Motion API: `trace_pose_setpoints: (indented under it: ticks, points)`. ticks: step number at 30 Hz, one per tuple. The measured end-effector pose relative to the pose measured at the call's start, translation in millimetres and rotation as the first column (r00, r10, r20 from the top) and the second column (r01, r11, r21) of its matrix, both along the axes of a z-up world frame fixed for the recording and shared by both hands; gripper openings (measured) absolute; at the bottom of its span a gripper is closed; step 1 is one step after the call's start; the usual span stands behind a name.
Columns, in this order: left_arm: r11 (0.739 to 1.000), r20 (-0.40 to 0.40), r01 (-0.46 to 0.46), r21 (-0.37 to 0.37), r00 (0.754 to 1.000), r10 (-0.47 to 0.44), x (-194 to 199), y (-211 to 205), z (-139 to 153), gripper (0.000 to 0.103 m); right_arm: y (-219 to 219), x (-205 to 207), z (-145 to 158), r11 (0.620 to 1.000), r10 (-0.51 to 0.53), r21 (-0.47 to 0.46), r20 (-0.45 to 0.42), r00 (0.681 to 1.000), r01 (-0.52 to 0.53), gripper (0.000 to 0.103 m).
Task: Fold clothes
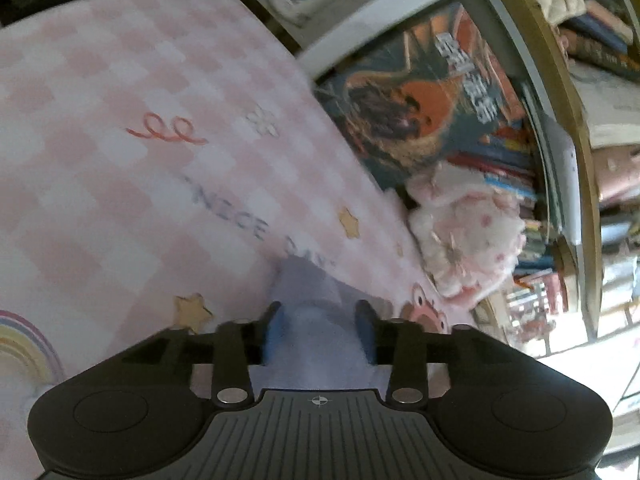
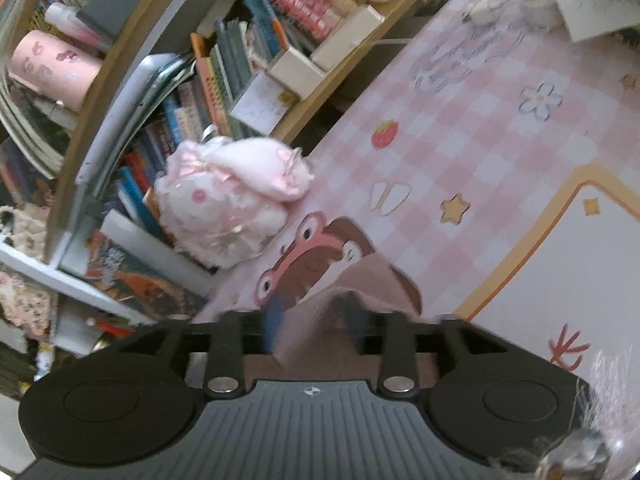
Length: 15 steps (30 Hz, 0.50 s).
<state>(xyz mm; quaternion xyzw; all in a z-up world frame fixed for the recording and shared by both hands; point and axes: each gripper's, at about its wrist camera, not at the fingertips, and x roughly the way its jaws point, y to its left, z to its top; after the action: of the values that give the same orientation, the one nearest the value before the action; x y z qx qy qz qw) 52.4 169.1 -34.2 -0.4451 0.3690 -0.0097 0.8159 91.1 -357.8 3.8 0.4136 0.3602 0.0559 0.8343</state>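
The left gripper point(image 1: 320, 320) has its jaws partly apart, a pale lavender cloth point(image 1: 316, 312) lying loose between them. The right gripper point(image 2: 310, 320) likewise stands partly open over a dusty-pink cloth point(image 2: 352, 280), its pads not pressing. Both cloths rest on the bench point(image 1: 120, 80), whose pink checked mat reads "NICE DAY". Beside it sit a fluffy pink toy point(image 2: 224, 208) and a bookshelf point(image 2: 240, 60).
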Motion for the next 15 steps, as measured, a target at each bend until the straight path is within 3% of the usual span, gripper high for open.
trace_pose_setpoints:
  ticks: [3,7,12,15]
  points:
    - [0.999,0.028,0.003,0.041,1.000,-0.004,-11,9,1,0.043,0,-3,2,0.998,0.017,-0.061,-0.001,1.000,-0.017,0.040]
    - [0.981,0.045,0.093,0.171,0.994,-0.102,-26,0,4,0.041,14,-15,6,0.949,0.108,-0.295,-0.024,0.994,-0.110,0.040]
    - [0.924,0.053,0.213,0.319,0.969,-0.242,-34,-32,11,0.040,34,-33,-2,0.834,0.226,-0.501,-0.072,0.972,-0.231,0.040]
    - [0.881,0.033,0.251,0.401,0.957,-0.288,-30,-52,12,0.038,37,-34,-7,0.814,0.238,-0.529,-0.076,0.968,-0.242,0.040]
